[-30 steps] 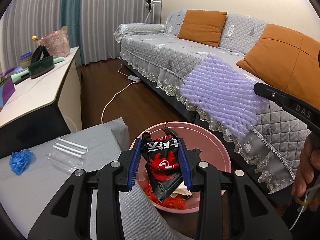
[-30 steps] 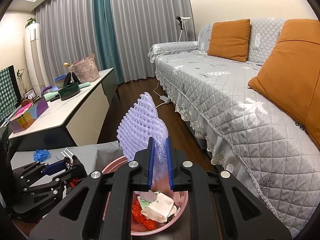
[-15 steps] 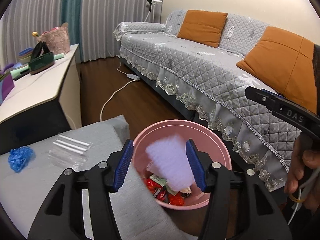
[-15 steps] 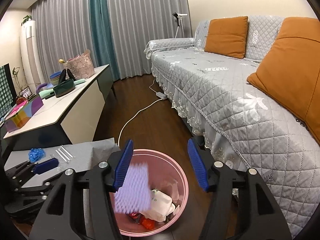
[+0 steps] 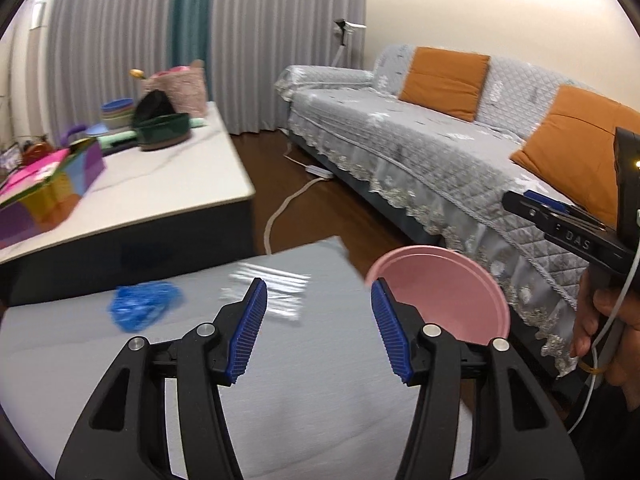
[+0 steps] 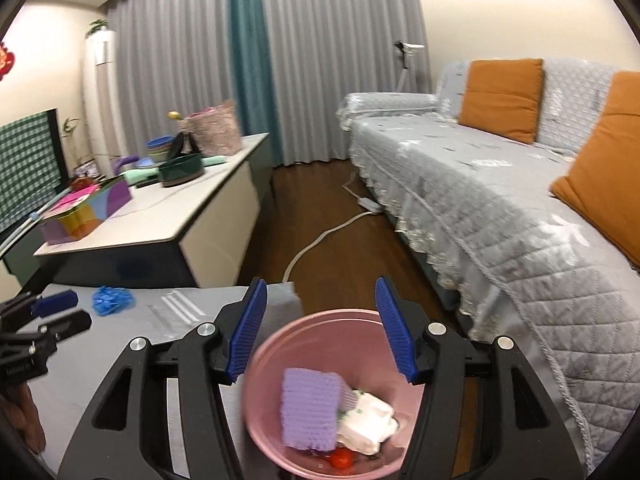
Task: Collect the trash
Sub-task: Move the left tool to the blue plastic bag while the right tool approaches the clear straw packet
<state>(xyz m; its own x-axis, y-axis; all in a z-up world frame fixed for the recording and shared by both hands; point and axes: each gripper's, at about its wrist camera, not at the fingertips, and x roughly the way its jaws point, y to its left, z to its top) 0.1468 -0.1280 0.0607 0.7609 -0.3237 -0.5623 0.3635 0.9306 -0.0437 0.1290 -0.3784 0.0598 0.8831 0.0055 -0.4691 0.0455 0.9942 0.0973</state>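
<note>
Two bits of trash, a blue wad and some clear wrap, lie on the grey surface beside the bin, so both empty grippers, left and right, jaws wide, must reach and pinch them next.

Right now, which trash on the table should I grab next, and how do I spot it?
Find the grey-covered table beside the pink bin. Near its far edge lies a crumpled blue wad; unlike the clear plastic strips beside it, it is bright blue and bunched.
</note>
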